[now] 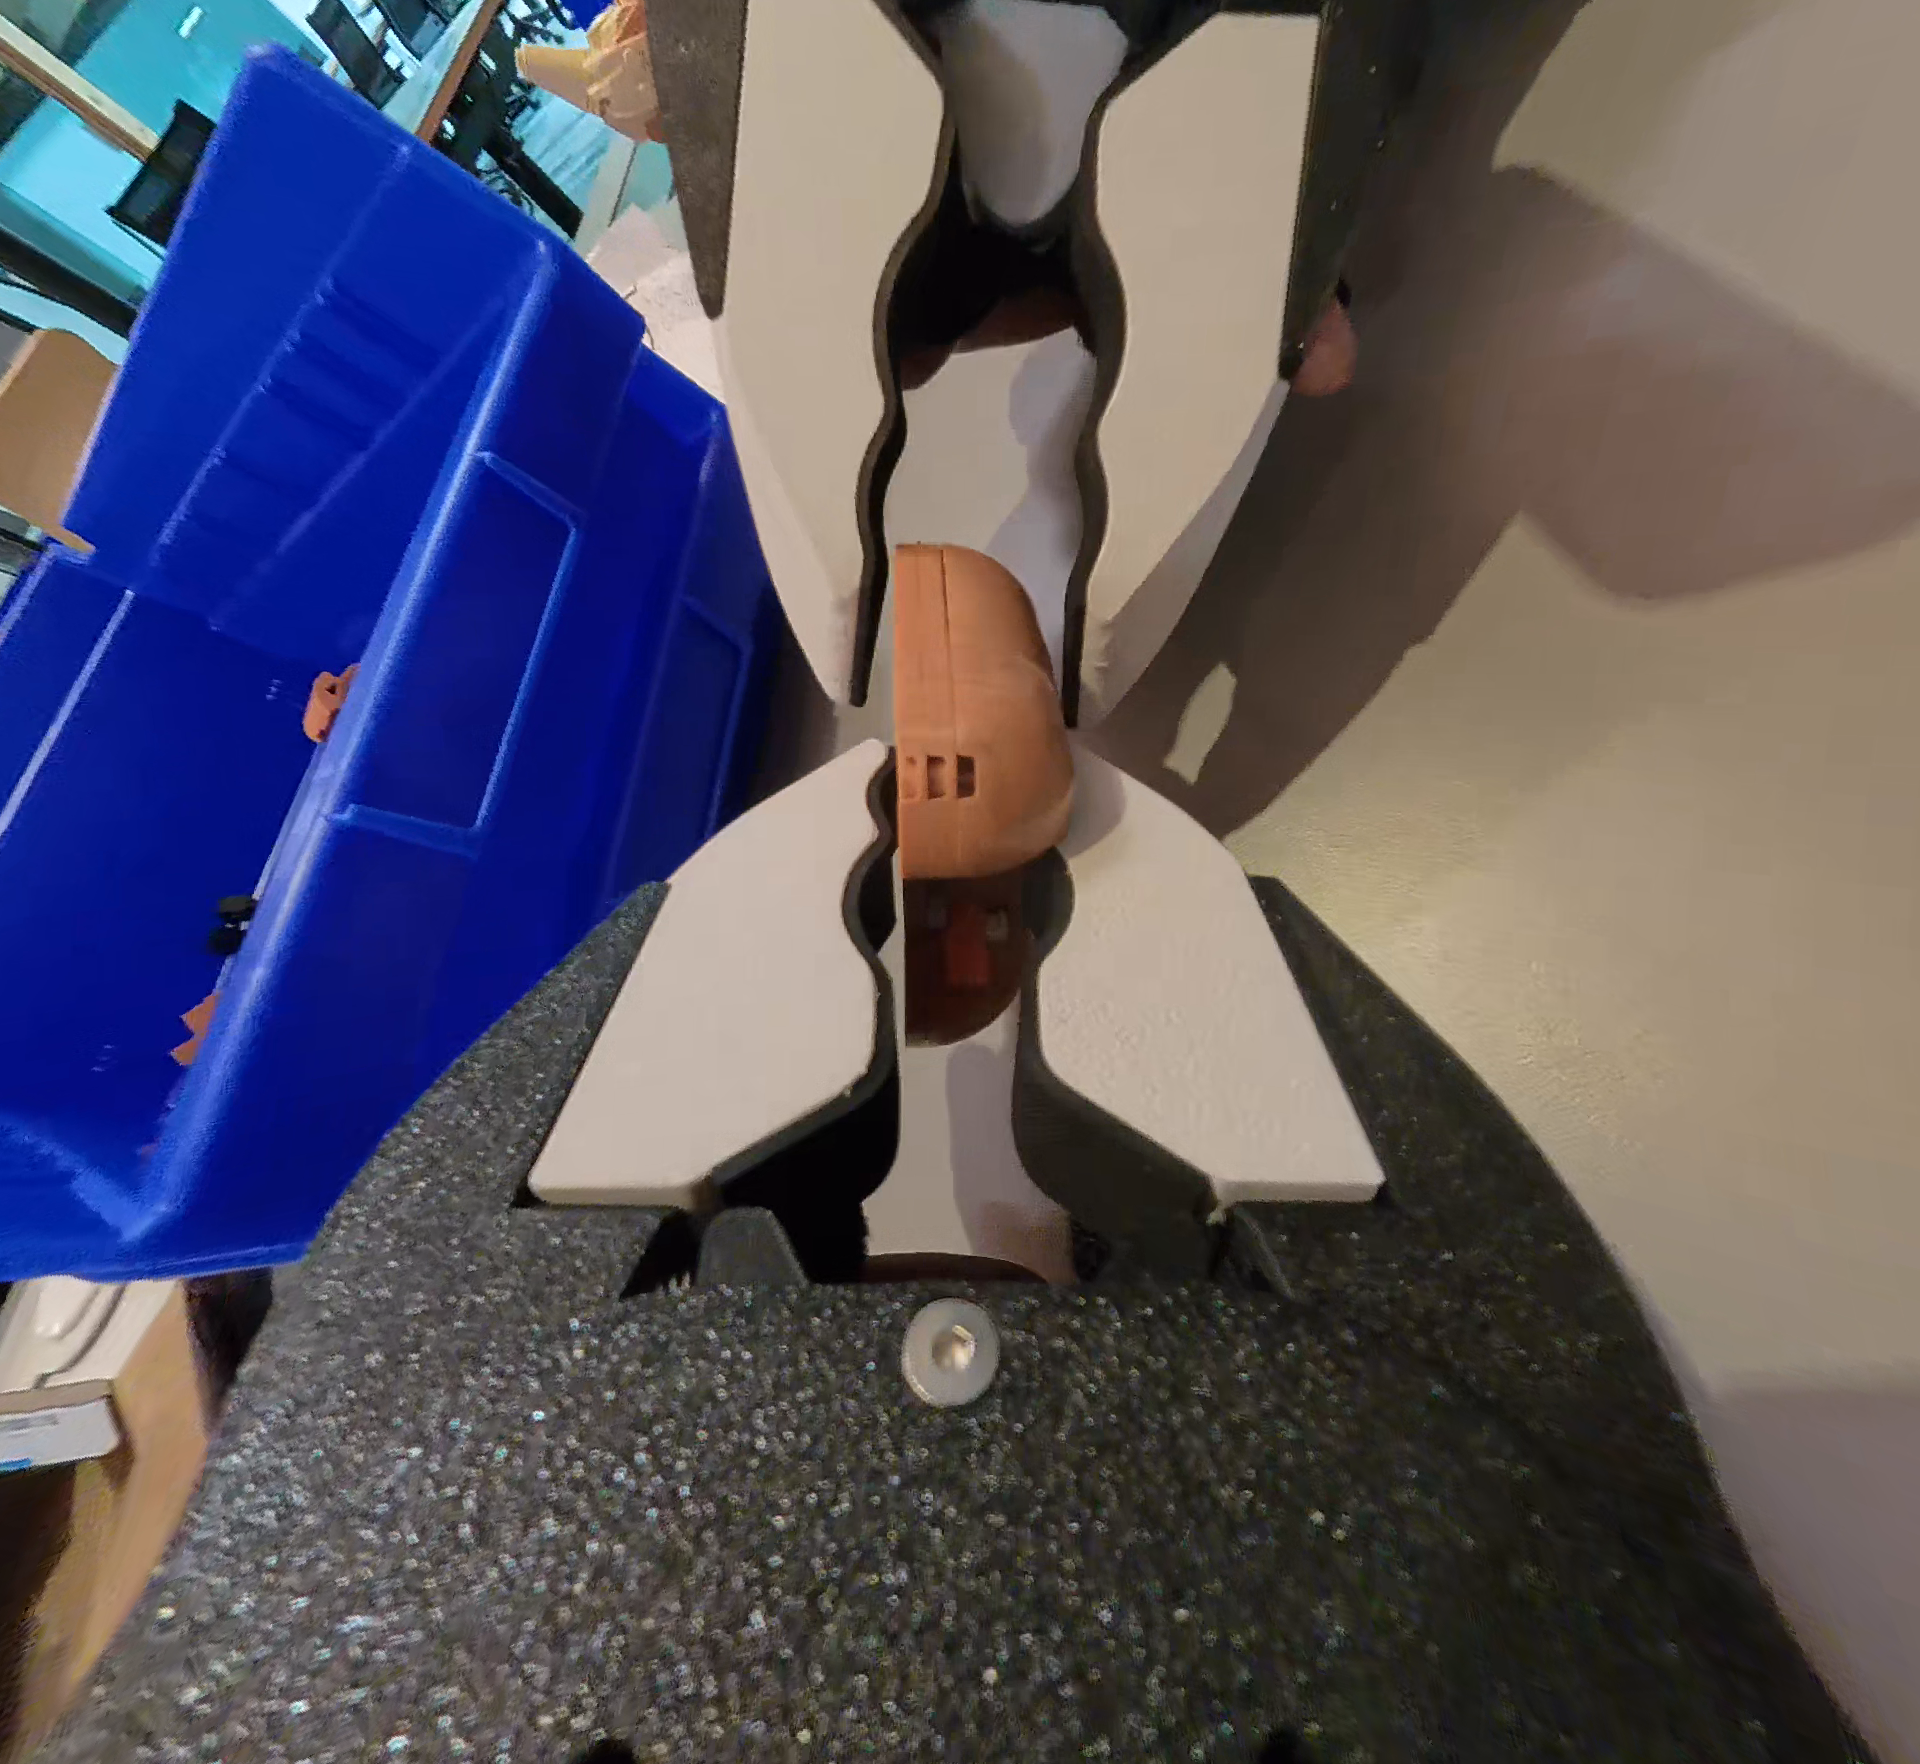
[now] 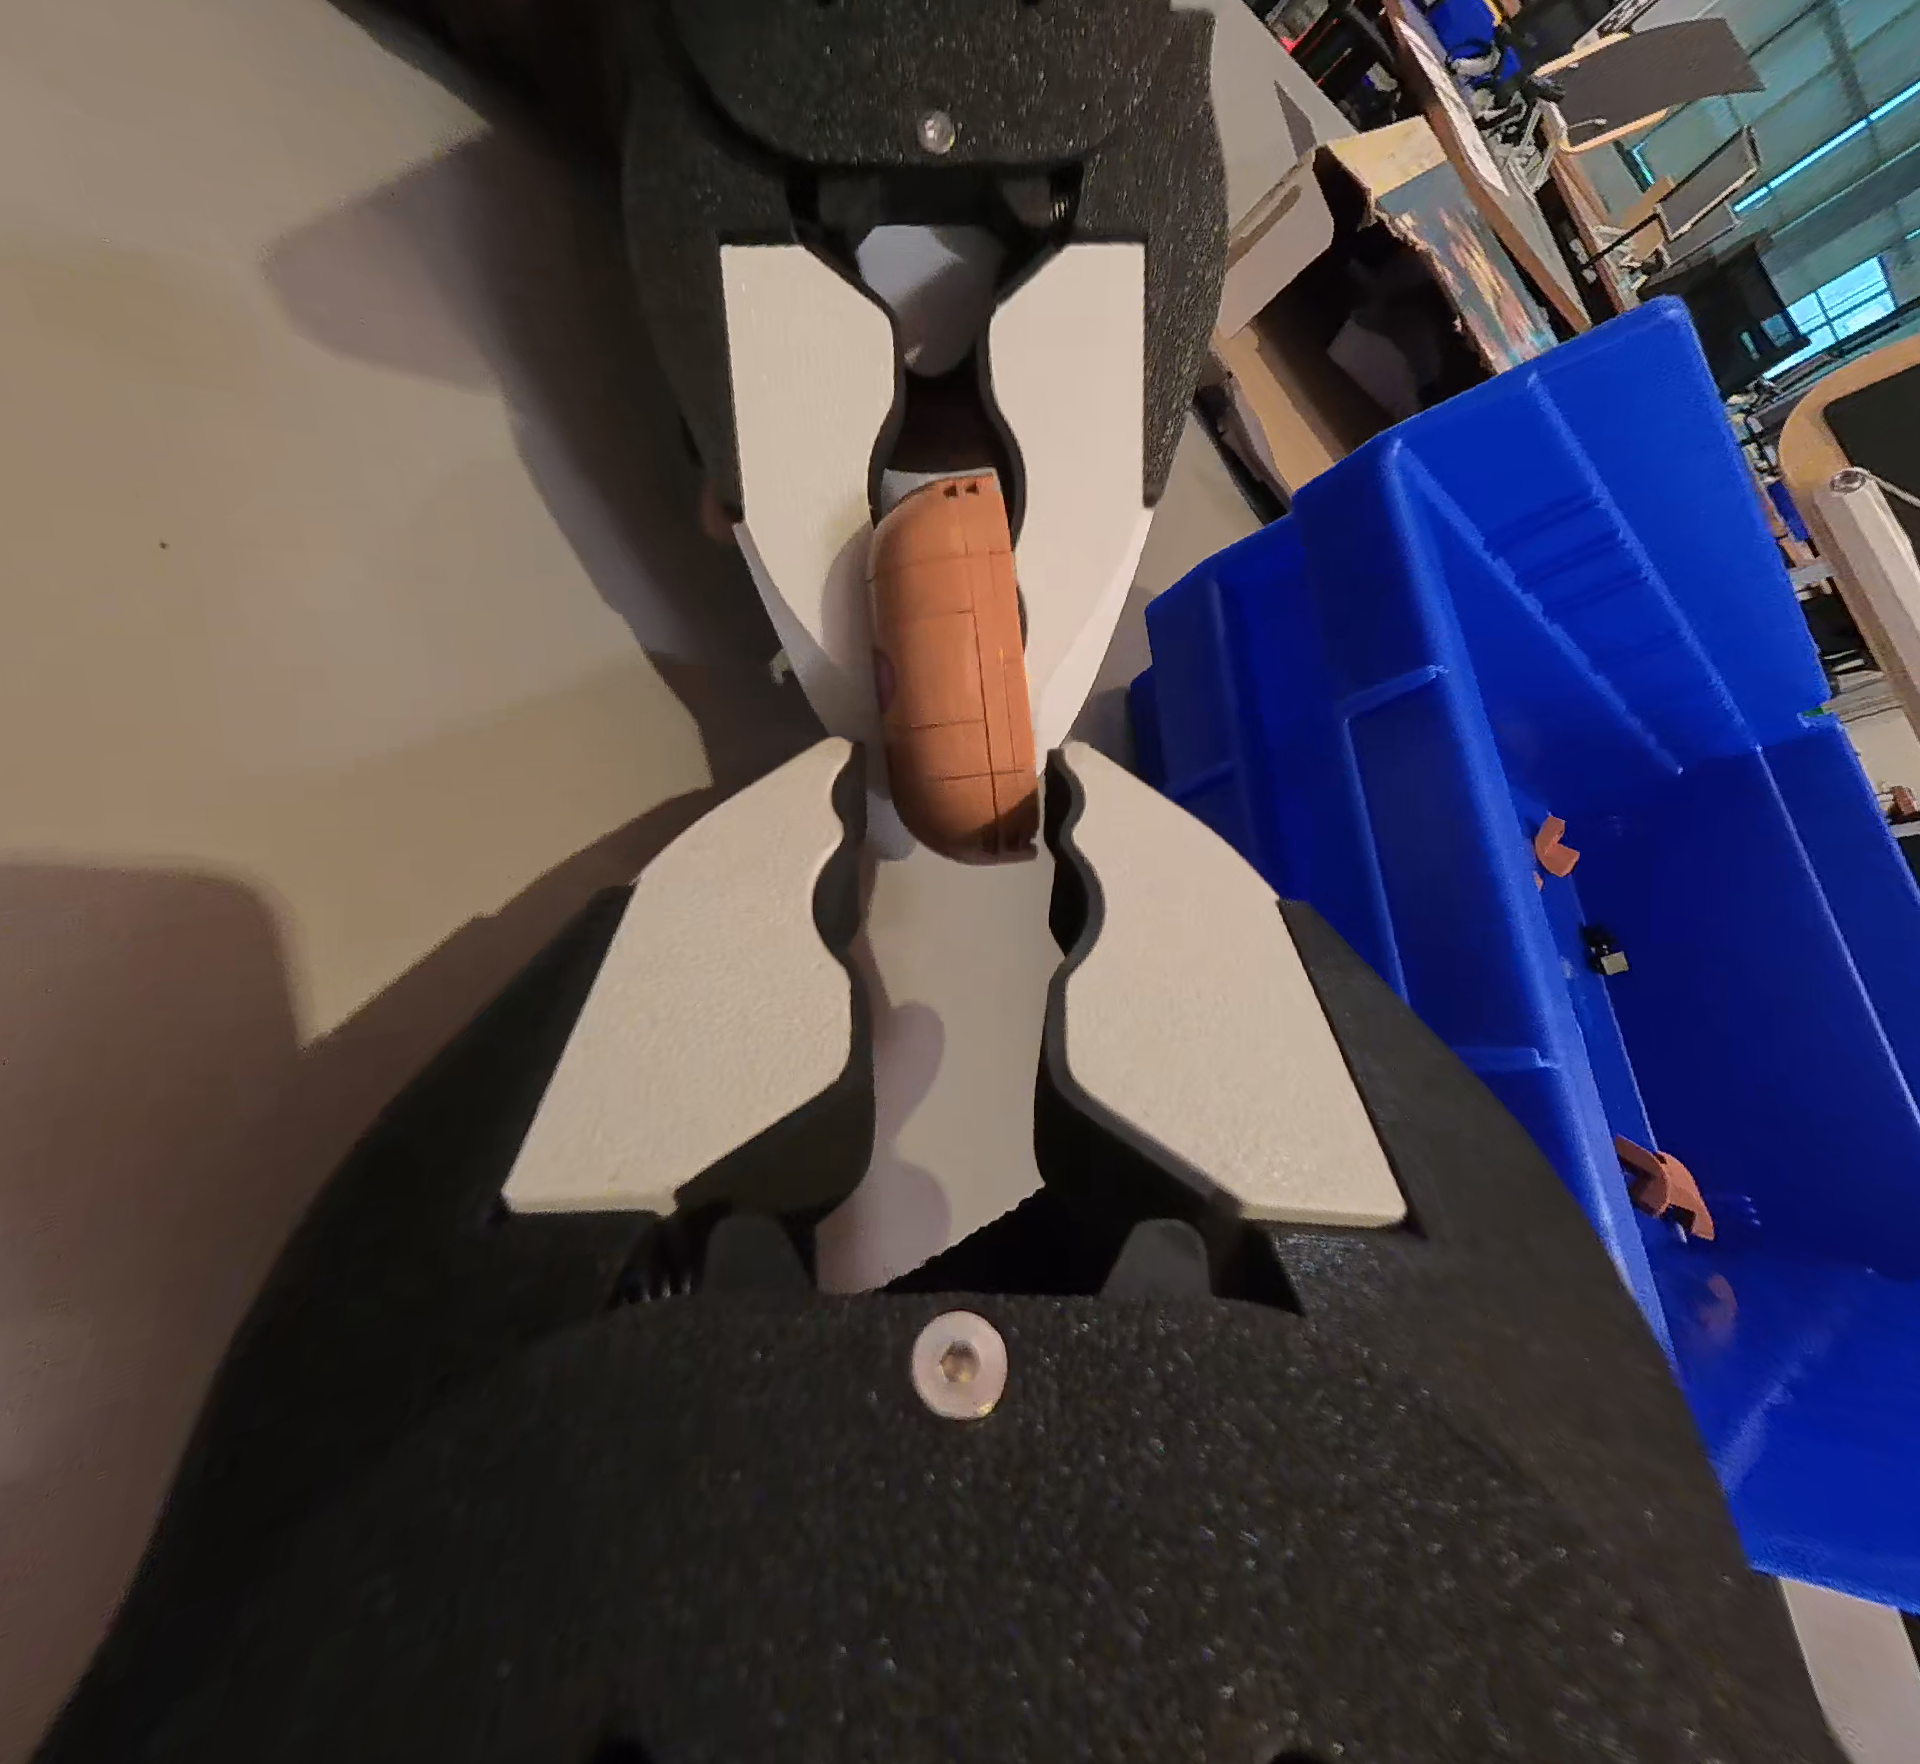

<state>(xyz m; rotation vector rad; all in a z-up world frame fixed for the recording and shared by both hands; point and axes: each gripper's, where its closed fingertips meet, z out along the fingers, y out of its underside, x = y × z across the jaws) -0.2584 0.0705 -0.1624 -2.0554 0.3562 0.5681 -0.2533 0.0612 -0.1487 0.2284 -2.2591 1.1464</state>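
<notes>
Left gripper (image 1: 977, 779): white fingers pinched on the near end of a rounded, terracotta-brown printed plastic shell (image 1: 977, 706), its flat face pressed to one pad.
Right gripper (image 2: 951, 758): tips closed onto the same brown shell (image 2: 951, 675) from the opposite side; seamed, domed back shown here.
Shell position: held off the surface, caught between both pairs of fingertips, which meet nose to nose.
Reason for hold: judged a two-handed grip to steady or work the piece from both ends; small slots and a red insert visible on the inner side in the left wrist view.
Nearby: deep blue plastic storage bin (image 2: 1507, 779) just beside the grippers, holding a few small brown printed pieces (image 2: 1662, 1195) and black bits.
Surface: plain off-white tabletop (image 2: 312, 519), crossed by soft shadows.
Room: open cardboard box (image 2: 1351, 280) past the bin; benches, monitors and glass partitions beyond.
</notes>
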